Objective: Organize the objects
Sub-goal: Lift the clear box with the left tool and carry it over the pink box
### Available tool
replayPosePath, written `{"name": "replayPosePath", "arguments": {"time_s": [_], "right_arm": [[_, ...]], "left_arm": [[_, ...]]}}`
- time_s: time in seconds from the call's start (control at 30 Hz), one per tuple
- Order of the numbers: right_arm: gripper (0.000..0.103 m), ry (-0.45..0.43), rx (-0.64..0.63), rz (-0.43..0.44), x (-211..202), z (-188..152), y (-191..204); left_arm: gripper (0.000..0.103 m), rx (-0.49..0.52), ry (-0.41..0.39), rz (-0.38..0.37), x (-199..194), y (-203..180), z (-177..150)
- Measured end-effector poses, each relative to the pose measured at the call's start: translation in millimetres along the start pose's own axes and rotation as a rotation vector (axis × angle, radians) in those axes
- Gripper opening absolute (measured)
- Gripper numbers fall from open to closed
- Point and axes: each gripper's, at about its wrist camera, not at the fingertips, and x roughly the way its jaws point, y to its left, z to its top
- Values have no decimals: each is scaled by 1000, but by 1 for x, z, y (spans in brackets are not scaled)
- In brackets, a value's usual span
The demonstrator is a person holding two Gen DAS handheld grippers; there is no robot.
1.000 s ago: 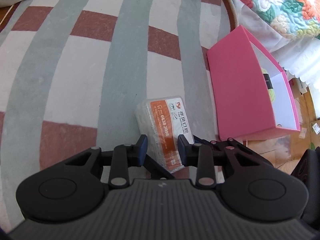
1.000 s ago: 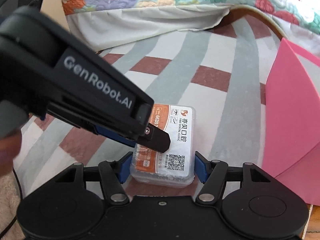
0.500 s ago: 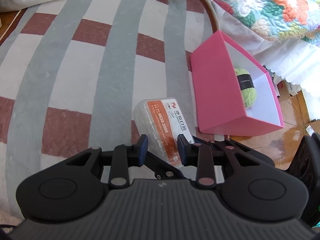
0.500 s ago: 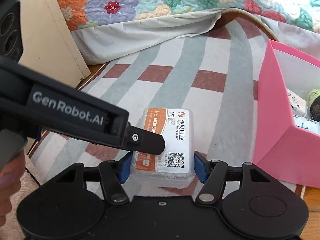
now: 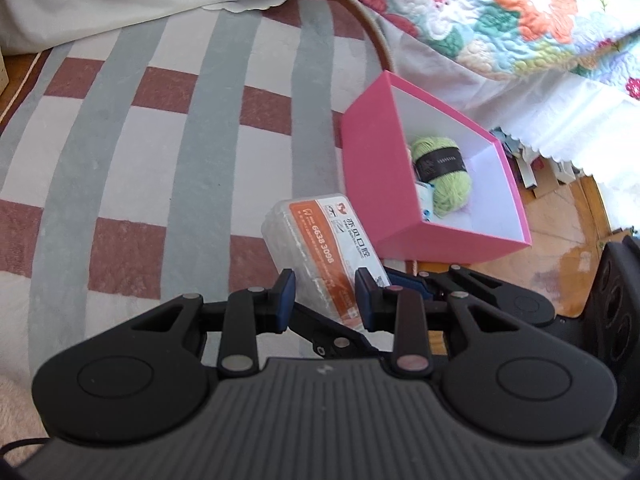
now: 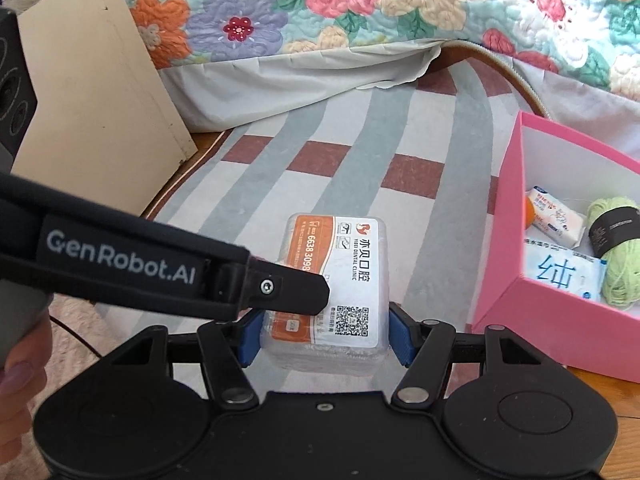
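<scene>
Striped rug (image 5: 224, 128) covers our floor beside a floral quilted bed (image 6: 360, 12). We hold the clear plastic case (image 6: 332, 280) with both claws, right claw (image 6: 325, 334) clamping its sides, left claw (image 5: 325, 300) pinching its edge, near the pink box (image 5: 380, 184).

A clear plastic case (image 6: 332, 280) is shown with an orange-and-white label printed in black and a red emblem. The rug (image 5: 160, 140) is patterned in grey bands crossed by white and brick-red blocks. The box (image 6: 504, 240) is pink outside and white inside. The yarn (image 5: 444, 176) is pale green with a black band. The quilt (image 6: 320, 4) is covered with pink, orange and purple flowers on pale blue. Both tools are black with blue pads (image 6: 250, 334).
</scene>
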Motion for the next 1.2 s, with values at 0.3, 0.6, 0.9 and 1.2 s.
{"name": "replayPosePath", "arguments": {"time_s": [0.3, 0.6, 0.9, 1.2], "right_arm": [[67, 8, 23, -23, -28, 1, -4], [67, -11, 37, -27, -48, 2, -12], [67, -68, 45, -68, -78, 2, -20], [67, -127, 60, -110, -103, 7, -31]], "left_arm": [[31, 34, 25, -12, -13, -26, 0], [31, 56, 20, -24, -21, -46, 1], [31, 106, -17, -59, -32, -76, 3], [31, 174, -39, -76, -40, -108, 15]]}}
